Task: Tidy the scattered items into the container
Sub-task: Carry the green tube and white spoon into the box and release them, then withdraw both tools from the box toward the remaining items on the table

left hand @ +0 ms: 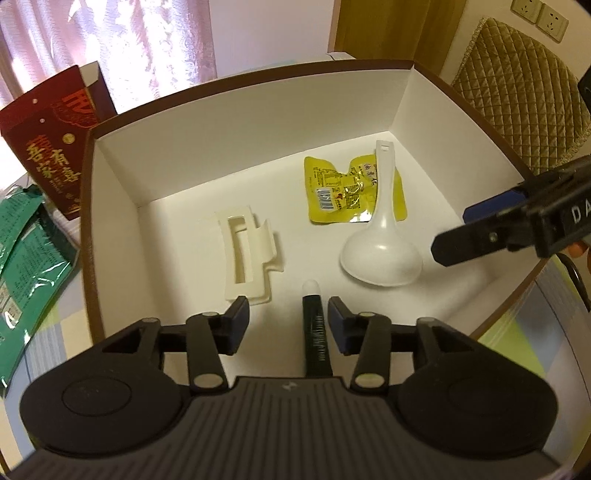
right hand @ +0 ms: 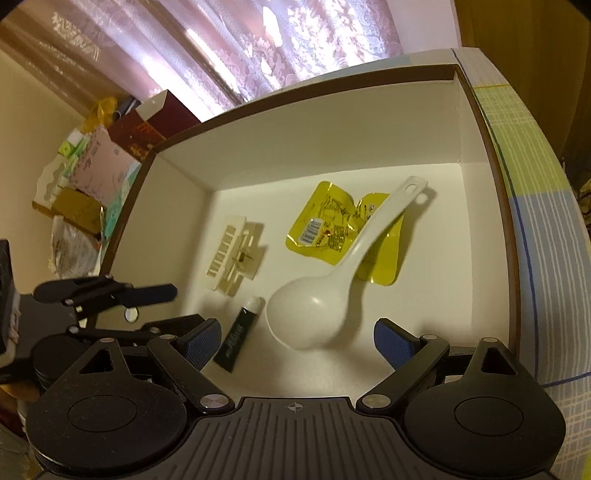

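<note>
patterned pink curtains (right hand: 258,48) are seen behind the white-lined cardboard box (left hand: 258,122). inside the box, a smooth white plastic spoon (left hand: 380,247) is laid across a crinkled yellow foil packet (left hand: 332,192); a cream hair claw (left hand: 247,254) and a slim black tube (left hand: 314,332) lie beside it. both the left gripper (left hand: 288,321) and the right gripper (right hand: 295,343) are held spread over the box, empty.

Looked like a home, living or dining room. Patterned pink curtains (right hand: 236,48) covered a bright window, a quilted chair cushion (left hand: 524,92) sat below wall sockets (left hand: 539,16), and the counter wore a checked tablecloth (right hand: 532,221). Snack packets (left hand: 26,254) and a red gift carton (left hand: 55,144) cluttered the side.
</note>
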`<state>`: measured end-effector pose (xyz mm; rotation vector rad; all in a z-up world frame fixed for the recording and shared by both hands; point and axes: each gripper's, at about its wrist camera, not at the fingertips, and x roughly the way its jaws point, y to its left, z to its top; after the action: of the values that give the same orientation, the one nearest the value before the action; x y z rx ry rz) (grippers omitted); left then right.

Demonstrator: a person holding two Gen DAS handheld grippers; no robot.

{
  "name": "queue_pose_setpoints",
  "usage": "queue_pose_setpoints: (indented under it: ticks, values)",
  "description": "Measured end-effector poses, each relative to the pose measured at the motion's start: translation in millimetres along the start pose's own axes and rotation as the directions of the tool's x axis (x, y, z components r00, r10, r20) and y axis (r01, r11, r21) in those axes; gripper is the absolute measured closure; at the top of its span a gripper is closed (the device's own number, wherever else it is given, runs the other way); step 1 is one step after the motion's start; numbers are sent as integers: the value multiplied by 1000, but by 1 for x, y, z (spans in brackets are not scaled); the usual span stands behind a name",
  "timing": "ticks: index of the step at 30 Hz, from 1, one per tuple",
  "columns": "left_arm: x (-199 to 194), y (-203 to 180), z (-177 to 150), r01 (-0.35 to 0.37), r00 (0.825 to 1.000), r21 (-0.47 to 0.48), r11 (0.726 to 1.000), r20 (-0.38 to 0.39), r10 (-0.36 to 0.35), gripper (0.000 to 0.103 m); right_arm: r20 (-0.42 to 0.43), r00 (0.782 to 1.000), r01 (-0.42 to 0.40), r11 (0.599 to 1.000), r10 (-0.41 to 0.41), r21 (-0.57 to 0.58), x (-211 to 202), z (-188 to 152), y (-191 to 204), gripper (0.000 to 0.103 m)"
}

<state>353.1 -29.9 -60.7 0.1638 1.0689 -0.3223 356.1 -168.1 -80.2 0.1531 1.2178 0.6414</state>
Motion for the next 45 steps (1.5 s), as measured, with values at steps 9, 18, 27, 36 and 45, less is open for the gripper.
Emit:
queue_pose_setpoints:
  ticks: [9, 18, 27, 36, 45]
  values:
    - [-20, -1, -4, -22, 999, -4, 1000, 24, 22, 56, 18, 1000, 10, 1000, -9, -30, -11, -7, 13, 8]
    - [-51, -6, -11, -58, 996, 0, 998, 69, 57, 50, 71, 997, 33, 998, -30, -46, -33, -18, 28, 8]
    - [-88, -10, -27, -98, 988, -11, 995, 120, 99, 43, 176, 980, 97, 994, -87, -46, -62, -38, 43, 8]
    - [-126, -10, -65, -166, 972, -24, 986, 162, 168, 24, 289, 944, 172, 985, -160, -19, -91, -73, 59, 8]
    - [-130, 4, -123, -176, 977, -108, 978, 101, 187, 15, 264, 938, 213, 975, -224, 70, -89, -134, 49, 8]
